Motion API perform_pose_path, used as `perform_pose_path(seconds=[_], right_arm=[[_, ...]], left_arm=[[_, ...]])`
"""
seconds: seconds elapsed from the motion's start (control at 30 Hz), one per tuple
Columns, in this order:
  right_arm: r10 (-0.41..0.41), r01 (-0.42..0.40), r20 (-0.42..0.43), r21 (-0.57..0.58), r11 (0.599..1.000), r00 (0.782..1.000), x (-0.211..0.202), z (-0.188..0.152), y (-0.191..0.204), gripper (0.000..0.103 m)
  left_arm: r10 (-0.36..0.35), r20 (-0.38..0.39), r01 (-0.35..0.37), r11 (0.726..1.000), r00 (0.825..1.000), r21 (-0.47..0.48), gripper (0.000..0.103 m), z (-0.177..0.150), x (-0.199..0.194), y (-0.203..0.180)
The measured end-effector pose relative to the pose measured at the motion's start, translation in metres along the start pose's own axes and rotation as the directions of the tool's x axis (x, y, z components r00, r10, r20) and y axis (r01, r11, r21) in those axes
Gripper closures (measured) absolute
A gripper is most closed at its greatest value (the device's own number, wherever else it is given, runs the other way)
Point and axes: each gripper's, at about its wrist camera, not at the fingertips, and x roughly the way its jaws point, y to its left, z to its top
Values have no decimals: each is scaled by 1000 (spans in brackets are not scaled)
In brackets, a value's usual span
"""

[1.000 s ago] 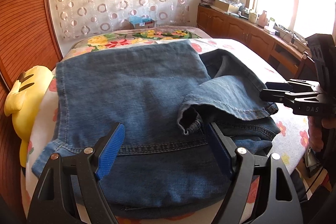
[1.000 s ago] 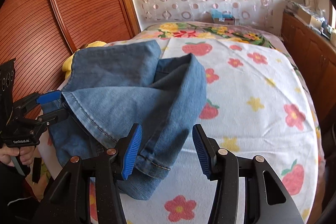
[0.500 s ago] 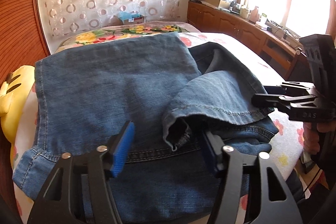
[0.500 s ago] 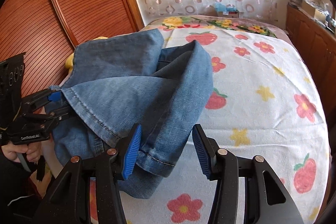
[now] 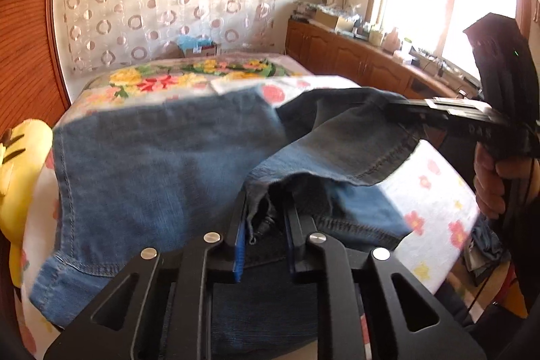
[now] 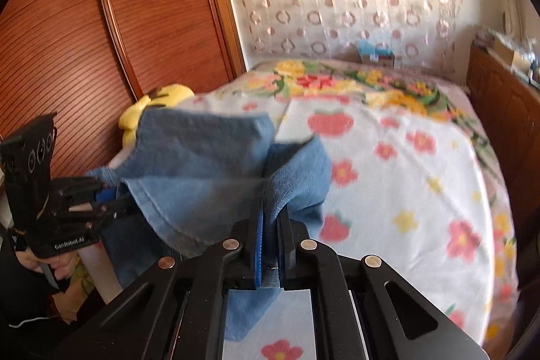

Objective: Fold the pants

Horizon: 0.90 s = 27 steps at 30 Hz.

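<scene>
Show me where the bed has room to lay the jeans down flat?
The widest bare patch is the white strawberry-and-flower sheet, bordered by the blue denim jeans, the flowered blanket at the far end and the wooden cabinets. The wardrobe side is crowded: jeans spread there, with a yellow plush toy against the reddish slatted doors.

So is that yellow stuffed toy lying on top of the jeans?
No, the yellow stuffed toy sits beside the jeans, at the bed's edge against the wooden panel.
</scene>
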Motion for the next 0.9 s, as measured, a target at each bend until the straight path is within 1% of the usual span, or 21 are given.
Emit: perform_pose_path(seconds=[0.1,0.23,0.33,0.43,0.53,0.63,0.73,0.83,0.9], right_arm=[[4,-2,60,-35,999,998,-14,26,4,98],[25,-16,135,-65,998,991,-30,63,12,99],[55,-42,162,-79,996,985,-35,82,20,99],[75,-57,168,-106,993,983,-28,99,32,99],[90,-70,146,-137,988,985,-8,110,43,99],[123,-108,97,-150,983,988,21,119,51,99],[155,-147,47,-153,977,987,48,132,48,99],[176,-174,-6,-165,971,984,81,140,59,99],[190,-194,-39,-172,966,981,102,150,64,99]], left_arm=[[-15,45,15,1000,999,-1,86,10,-17,-6],[-33,102,33,999,994,8,88,22,-44,-12],[-34,136,31,999,990,28,89,28,-63,-17],[-39,171,36,999,985,16,89,32,-84,-16],[-28,186,27,1000,982,7,89,35,-95,-10],[0,178,3,1000,984,-15,89,30,-96,2],[29,160,-21,998,987,-53,89,17,-94,21],[60,144,-47,995,988,-93,89,2,-96,39],[79,122,-63,990,989,-129,89,-12,-95,54]])
